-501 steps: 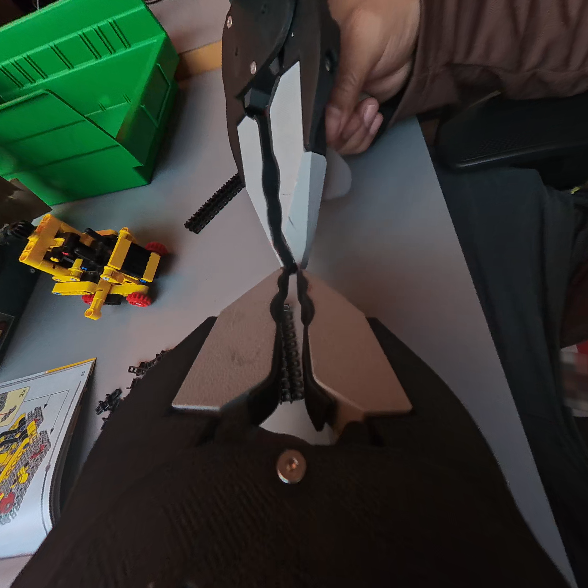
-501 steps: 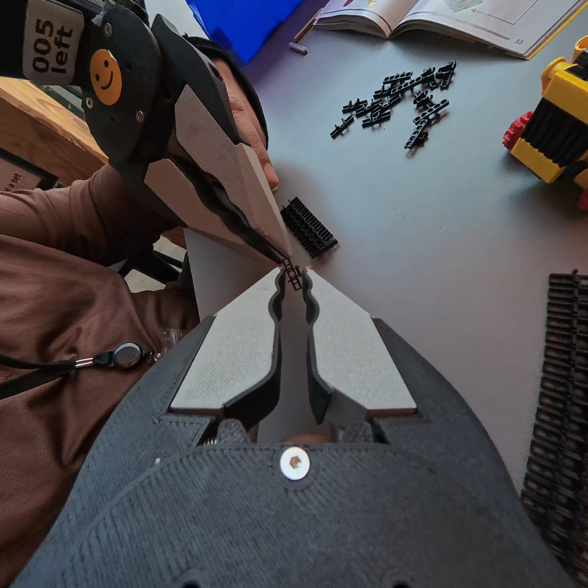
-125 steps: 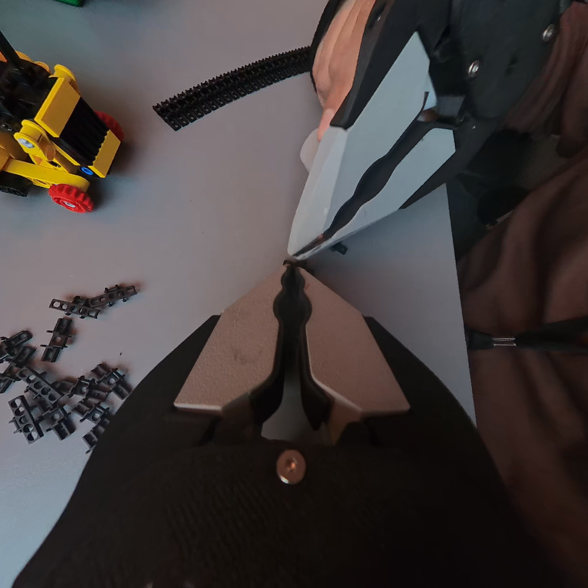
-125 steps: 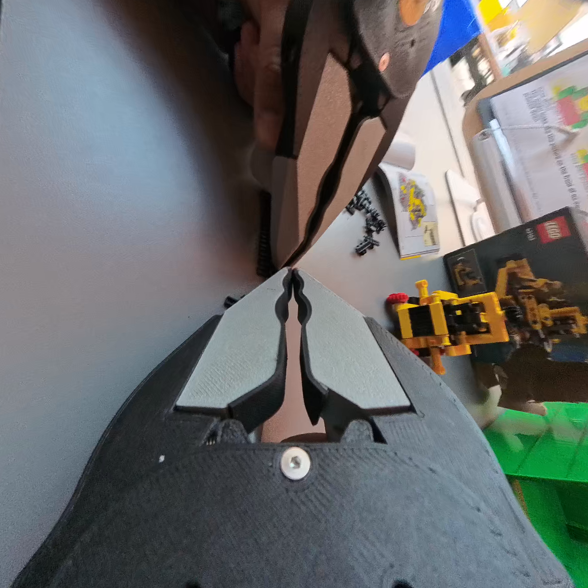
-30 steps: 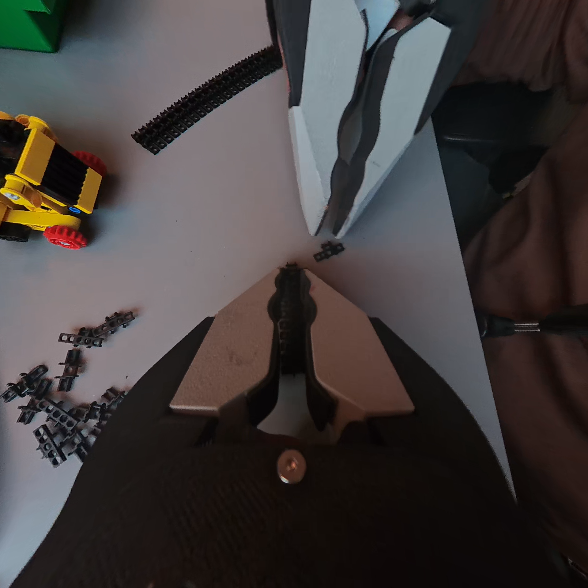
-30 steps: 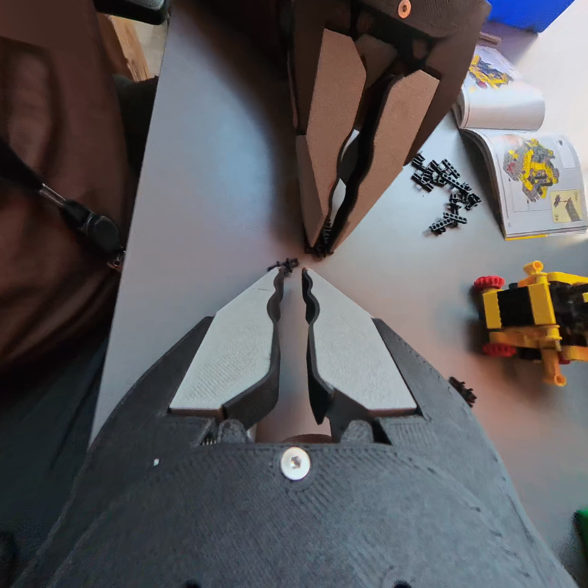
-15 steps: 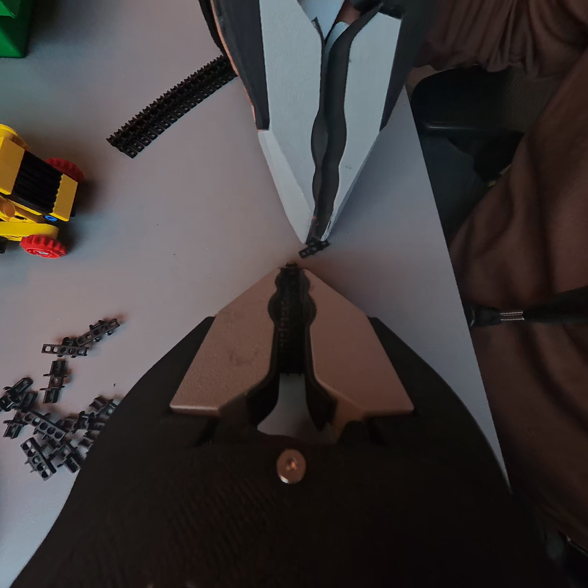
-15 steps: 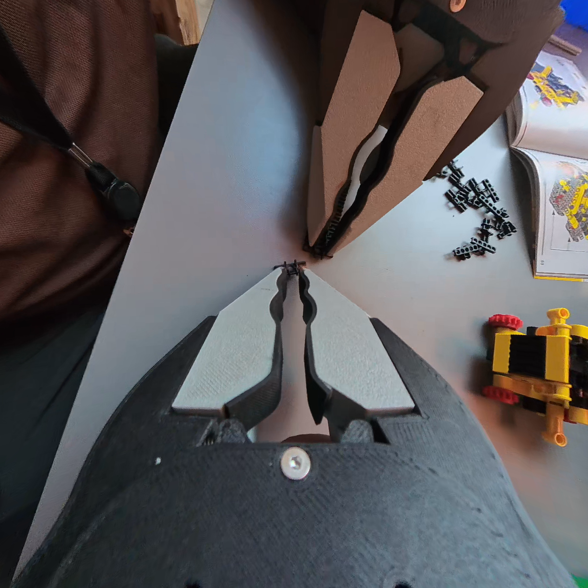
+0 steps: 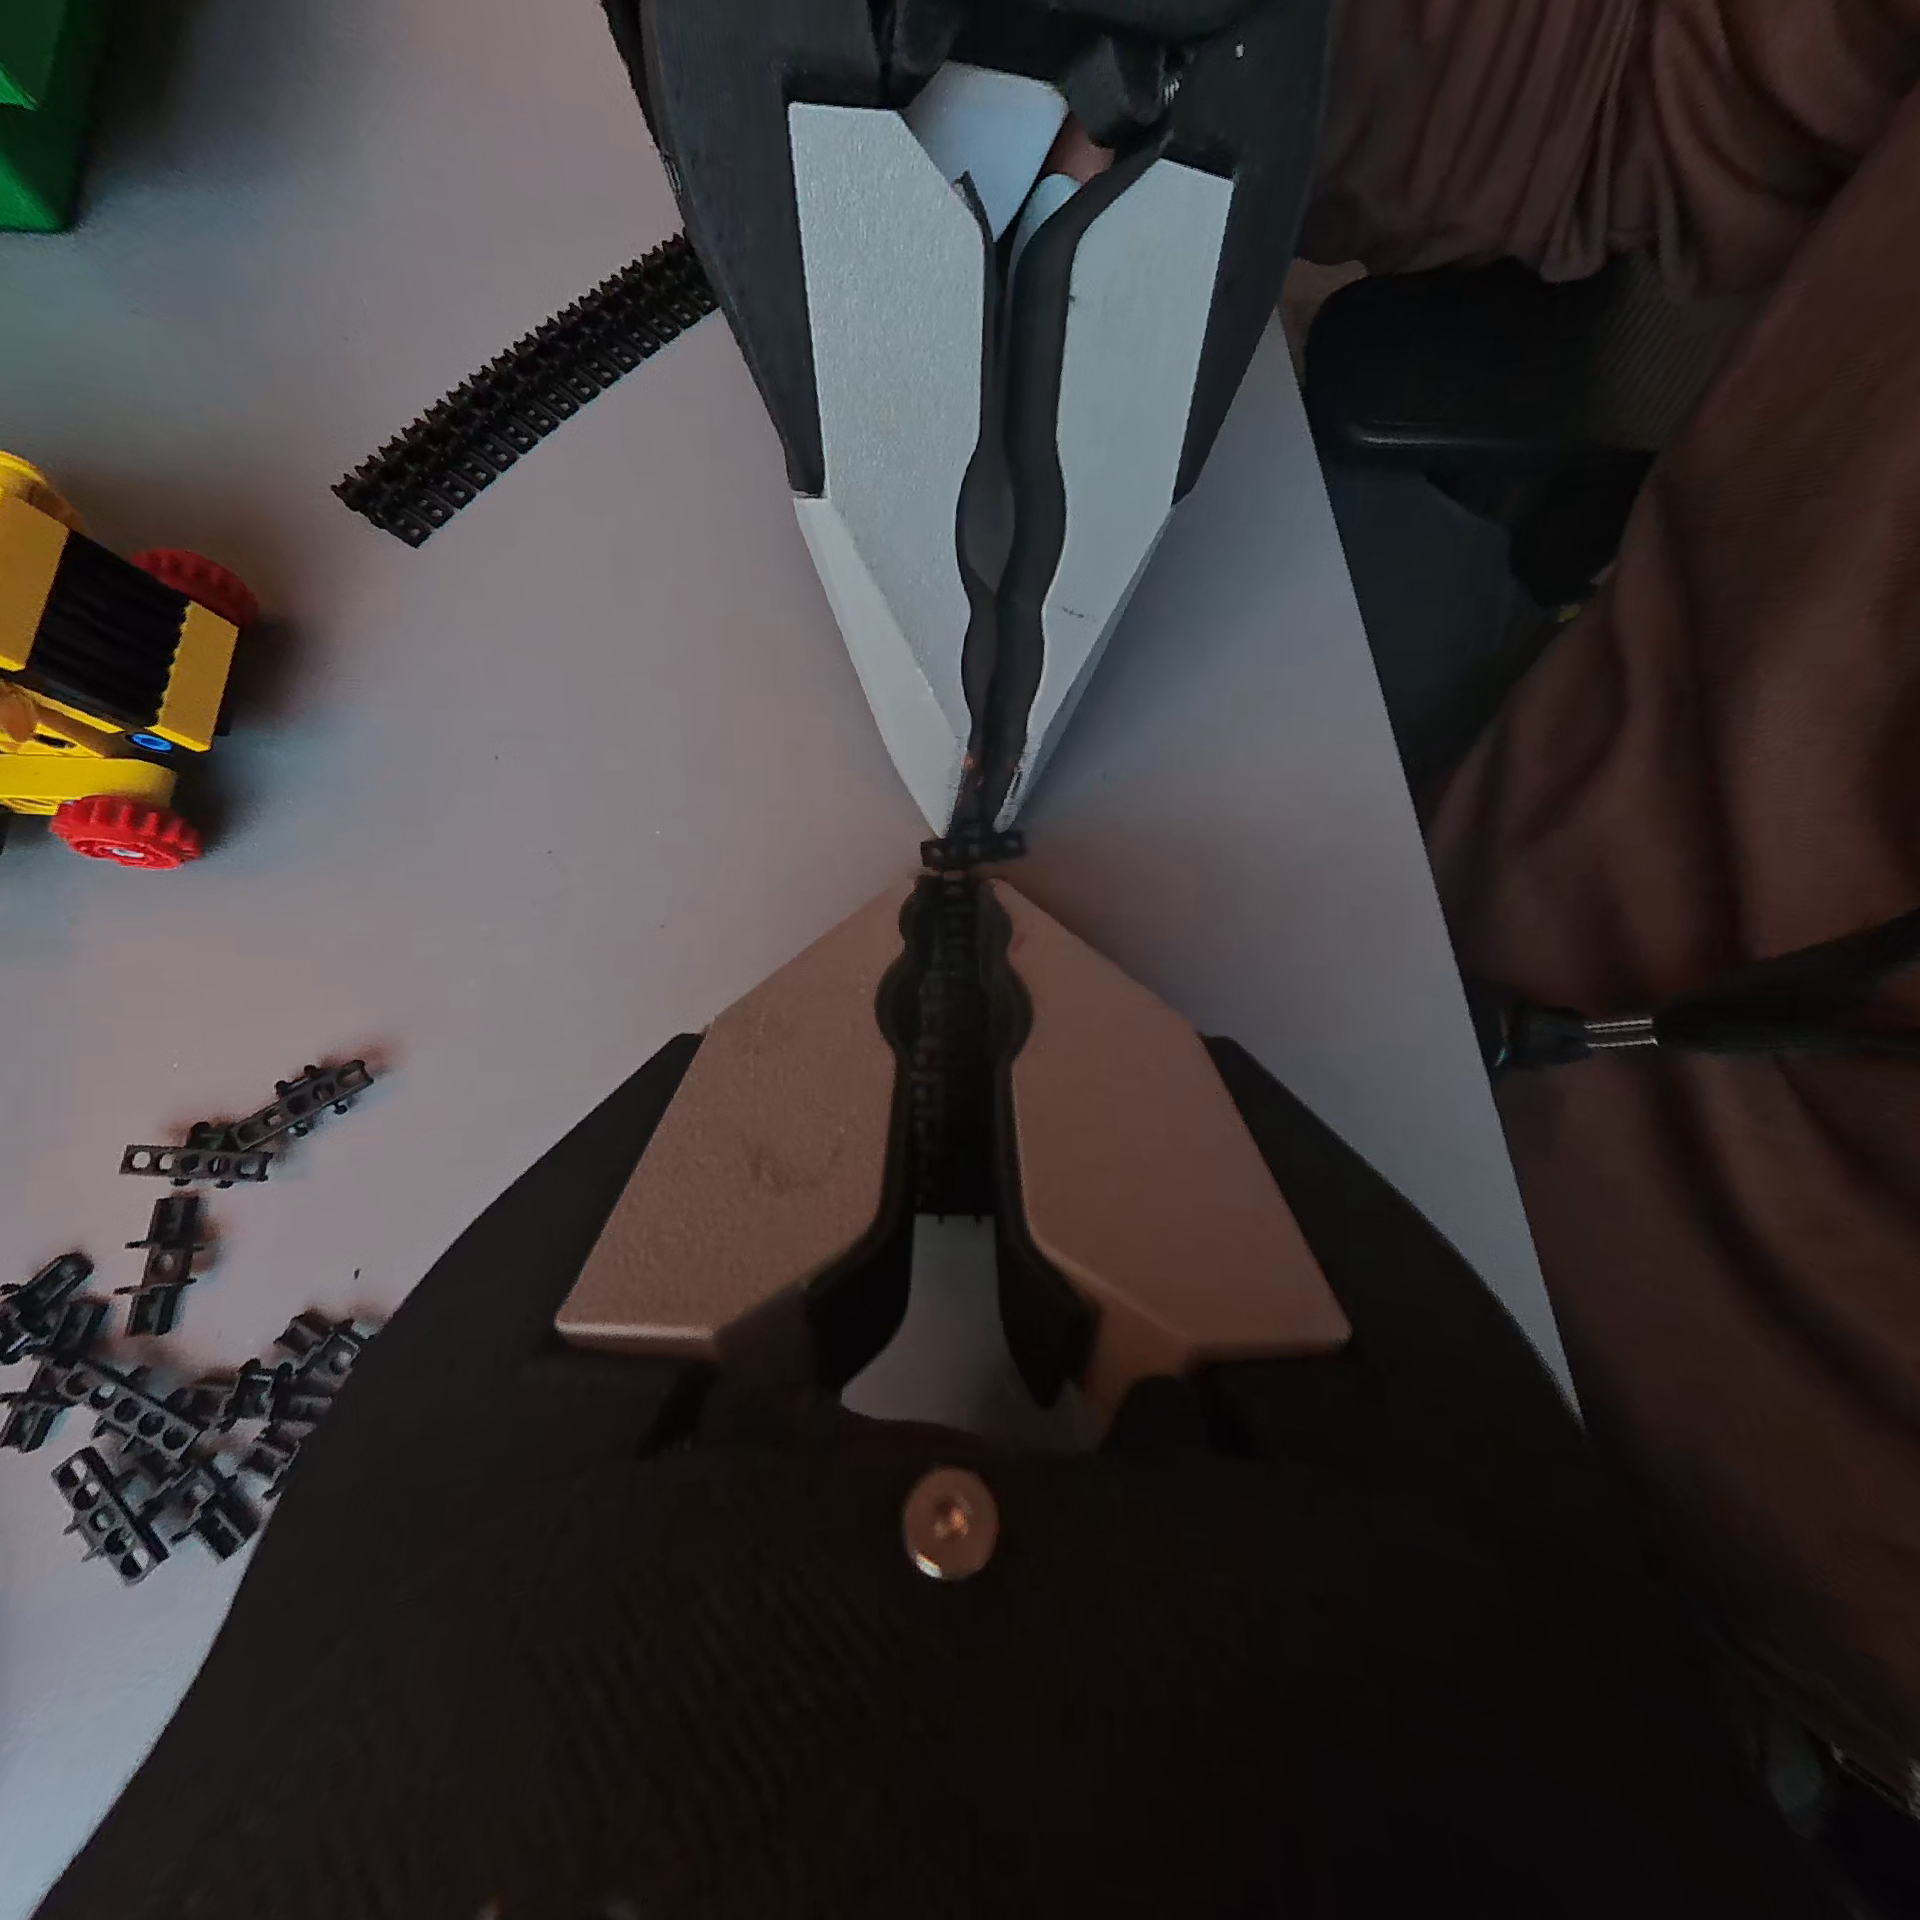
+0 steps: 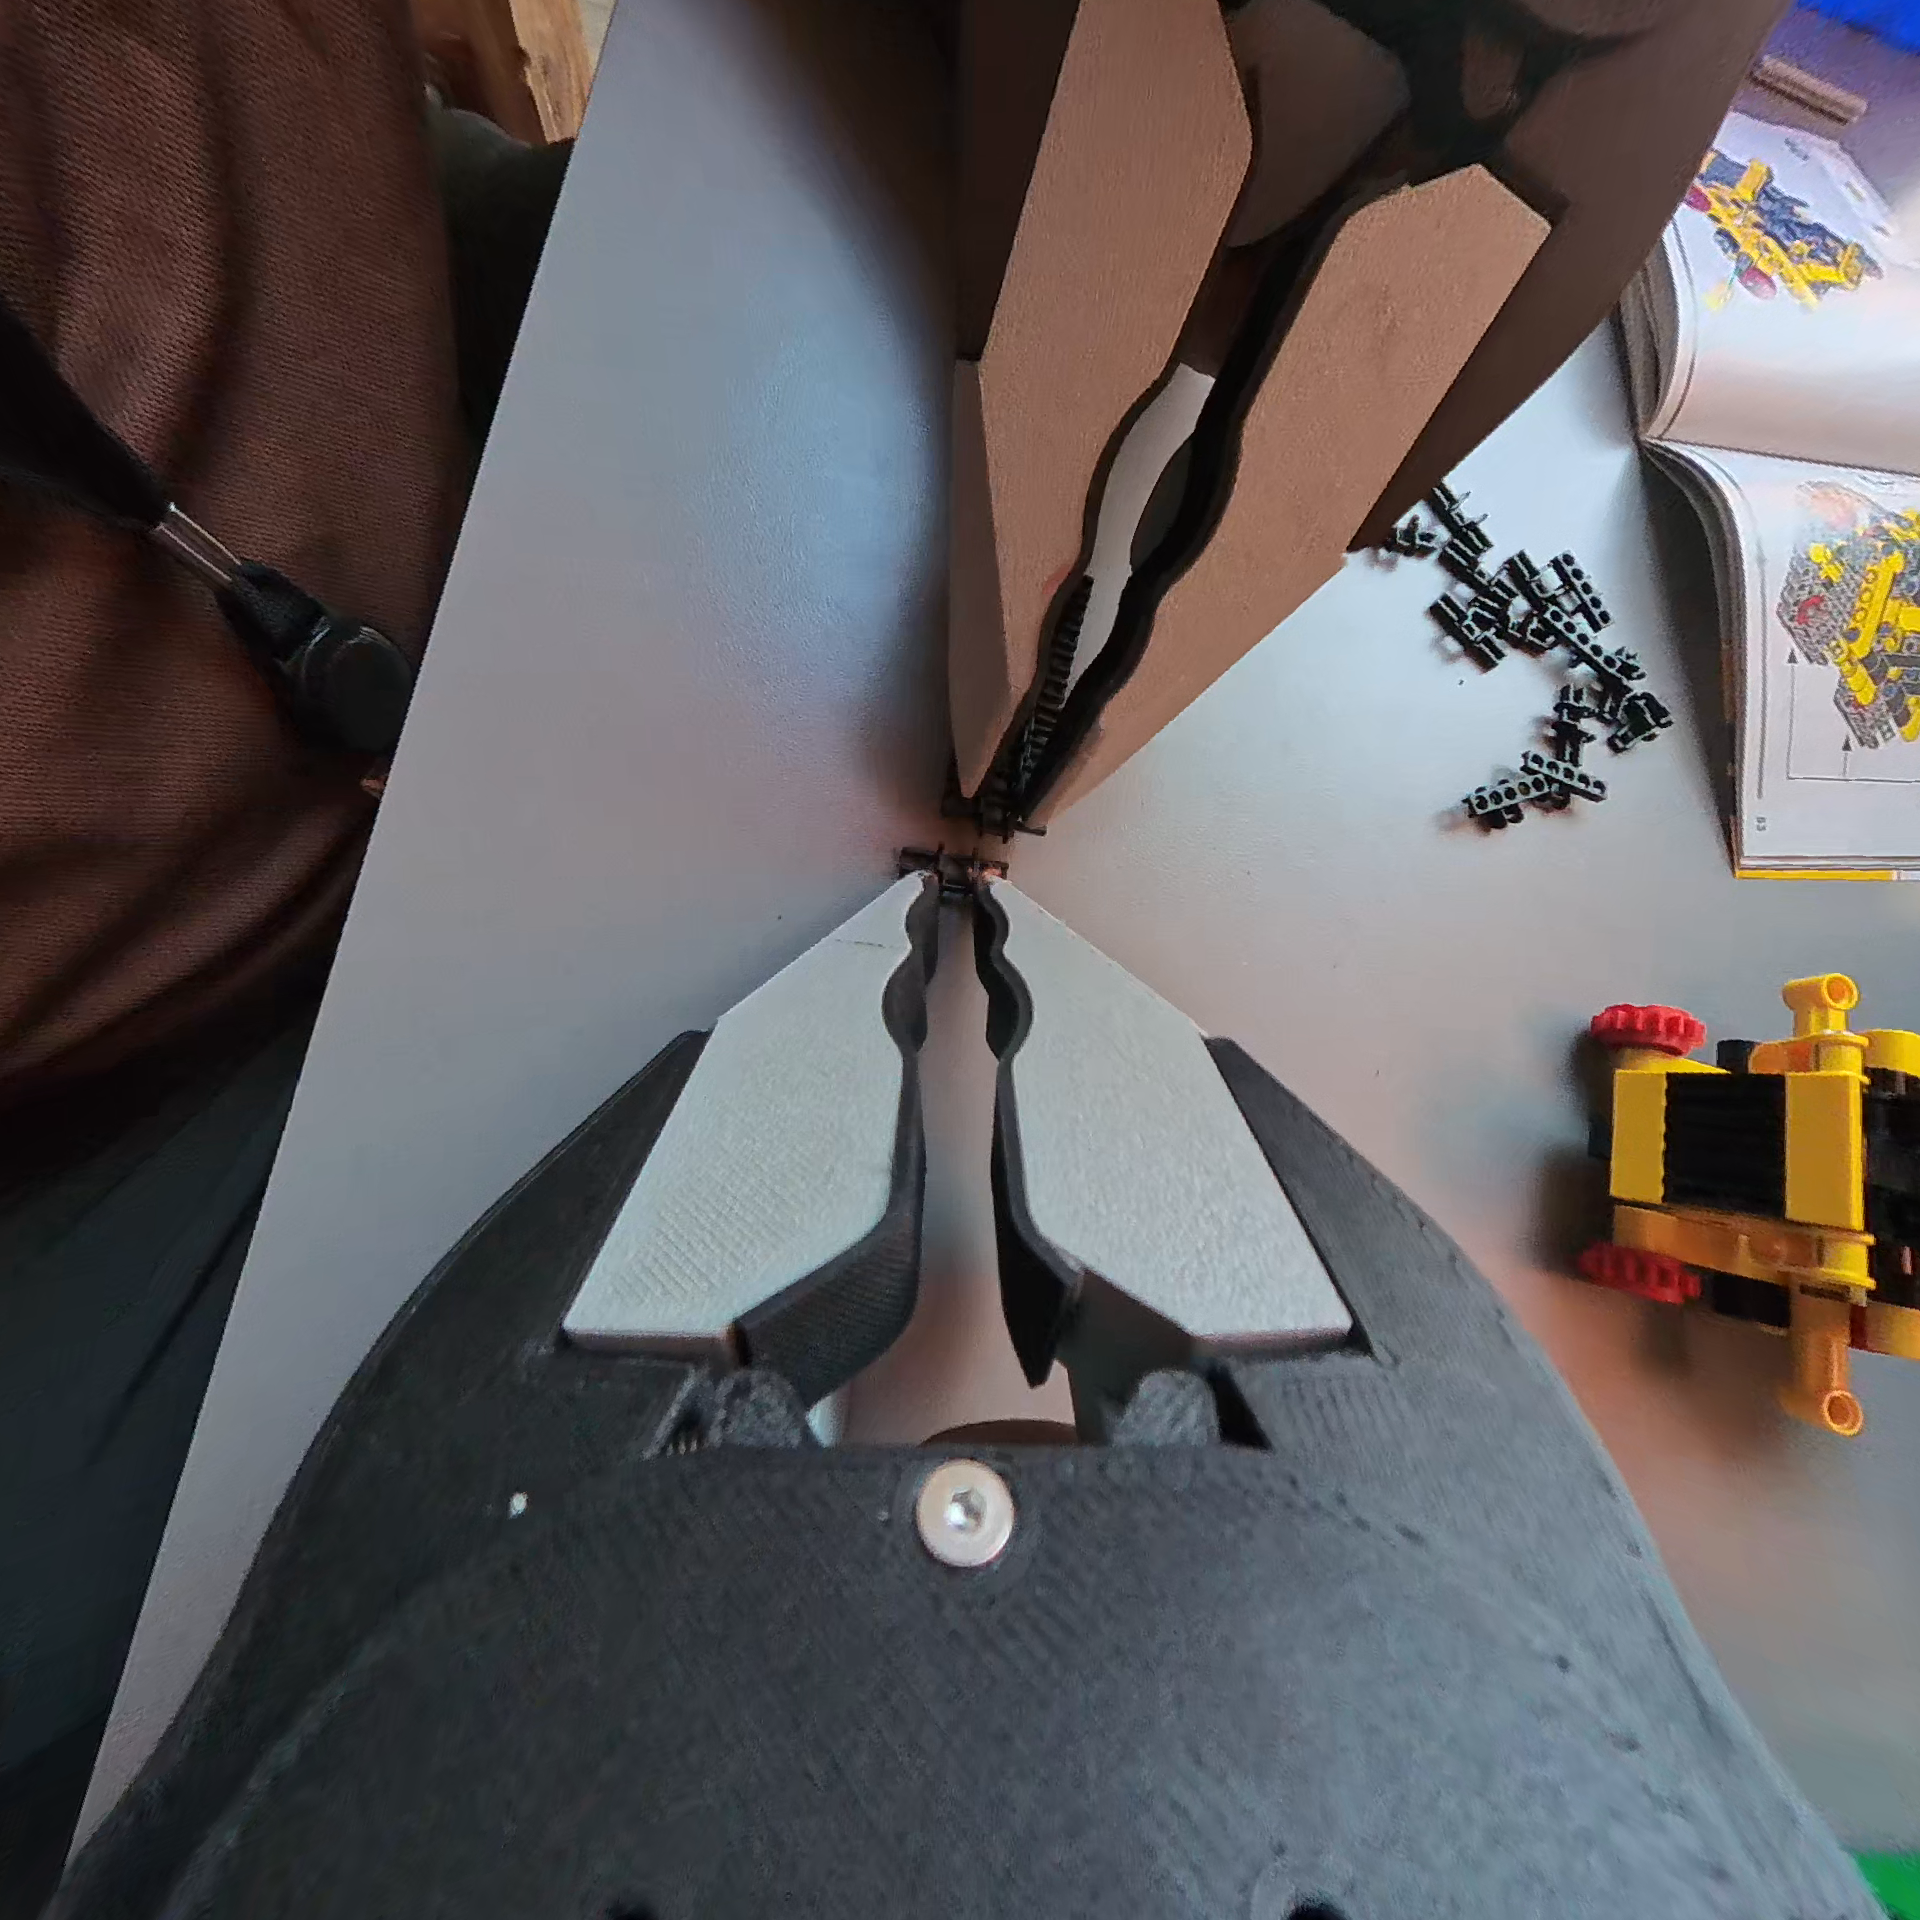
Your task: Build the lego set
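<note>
Green plastic bin (image 9: 31, 114) sits far off the left hand-held gripper (image 9: 951, 883), at the frame corner; contents not visible.

Left hand-held gripper clamps a short strip of black linked track pieces (image 9: 945, 1049) lengthwise between its fingers, long axis along them, end poking past the tips.

Right hand-held gripper (image 10: 951, 883) pinches a single small black track link (image 10: 951, 864) at its fingertips, long axis crosswise, just beside the strip's end.

On the grey tabletop (image 9: 540, 748): loose black links (image 10: 1538, 665) and a yellow-and-black vehicle model (image 10: 1787, 1174) to the right gripper's right, open instruction booklet (image 10: 1818, 582) beyond them. A longer black assembled track (image 9: 520, 405) lies ahead-left of the left gripper.
</note>
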